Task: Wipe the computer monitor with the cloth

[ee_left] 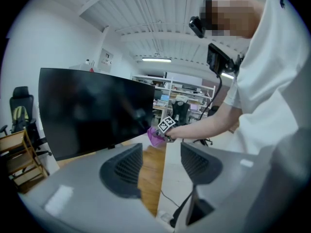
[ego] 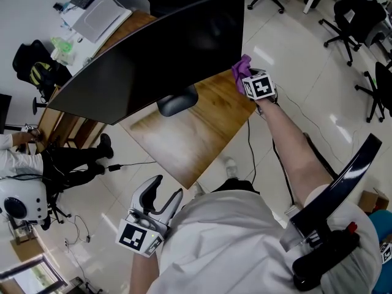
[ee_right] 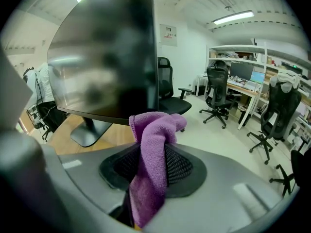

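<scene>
The big black curved monitor [ego: 165, 54] stands on a wooden desk [ego: 184, 146]. My right gripper [ego: 248, 81] is at the screen's lower right corner, shut on a purple cloth [ego: 241, 70] whose bunched end touches the monitor's edge. In the right gripper view the cloth [ee_right: 154, 130] hangs over the jaw pad just in front of the dark screen [ee_right: 107, 57]. My left gripper [ego: 166, 187] hangs low near my body, off the desk's front corner, open and holding nothing. In the left gripper view the monitor [ee_left: 92, 110] and the cloth [ee_left: 155, 137] lie beyond the open left gripper [ee_left: 163, 152].
The monitor's foot [ego: 177, 101] rests mid-desk. A laptop and papers [ego: 95, 11] lie at the desk's far end. A seated person [ego: 37, 161] is at the left. Office chairs [ego: 355, 11] stand on the tiled floor at the right. A cable [ego: 251, 152] runs under the desk.
</scene>
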